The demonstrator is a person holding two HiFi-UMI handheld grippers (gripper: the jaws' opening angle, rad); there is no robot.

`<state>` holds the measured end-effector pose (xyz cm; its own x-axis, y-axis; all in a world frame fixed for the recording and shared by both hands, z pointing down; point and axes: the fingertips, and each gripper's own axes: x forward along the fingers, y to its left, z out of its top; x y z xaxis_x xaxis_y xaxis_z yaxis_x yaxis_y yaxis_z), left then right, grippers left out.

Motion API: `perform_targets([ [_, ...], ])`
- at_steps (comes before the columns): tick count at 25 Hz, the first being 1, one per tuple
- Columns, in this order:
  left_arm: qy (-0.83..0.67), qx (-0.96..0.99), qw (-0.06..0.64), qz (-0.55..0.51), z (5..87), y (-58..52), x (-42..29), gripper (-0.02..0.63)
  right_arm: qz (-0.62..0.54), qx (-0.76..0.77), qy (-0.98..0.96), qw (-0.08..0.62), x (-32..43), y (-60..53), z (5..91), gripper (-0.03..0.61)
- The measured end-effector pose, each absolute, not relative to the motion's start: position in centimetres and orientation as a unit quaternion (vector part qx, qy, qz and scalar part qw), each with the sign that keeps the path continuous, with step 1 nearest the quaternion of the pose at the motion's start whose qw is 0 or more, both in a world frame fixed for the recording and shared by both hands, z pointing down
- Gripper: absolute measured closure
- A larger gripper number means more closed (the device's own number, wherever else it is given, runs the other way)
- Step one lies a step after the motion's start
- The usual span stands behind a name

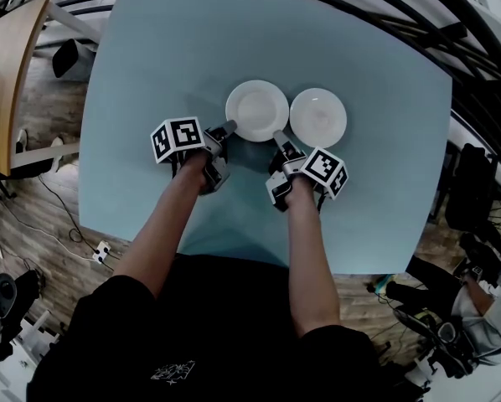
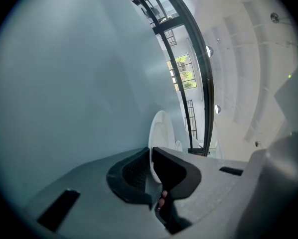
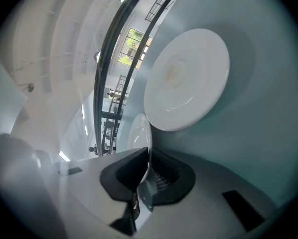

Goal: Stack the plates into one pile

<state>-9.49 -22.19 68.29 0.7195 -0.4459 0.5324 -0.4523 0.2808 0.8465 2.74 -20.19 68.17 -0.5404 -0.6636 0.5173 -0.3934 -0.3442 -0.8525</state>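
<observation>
Right plate (image 2: 179,146) mostly hidden behind left plate (image 2: 160,131) (left gripper view), torso (image 1: 209,333) cropped btm.

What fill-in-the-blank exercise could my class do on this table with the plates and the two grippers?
The blue table bears ___ white plates.
The left gripper and the right gripper both clamp the rim of the ___ plate, as the head view shows it.
The right plate lies ___ the left plate, not on it.
Missing words: two; left; beside.

The head camera looks steeply down on the table (image 1: 150,74). Each gripper camera sits close behind its jaws; all three views share the plate (image 1: 257,110) between them.
</observation>
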Motion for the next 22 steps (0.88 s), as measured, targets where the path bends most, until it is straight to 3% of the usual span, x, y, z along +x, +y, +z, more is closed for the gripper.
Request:
perform_targets([
  [22,-0.371,0.618,0.691,-0.048,65.2,-21.8,-9.8,0.589,-0.654,-0.439,0.608,0.099,2.4,-20.5,65.2,0.554],
])
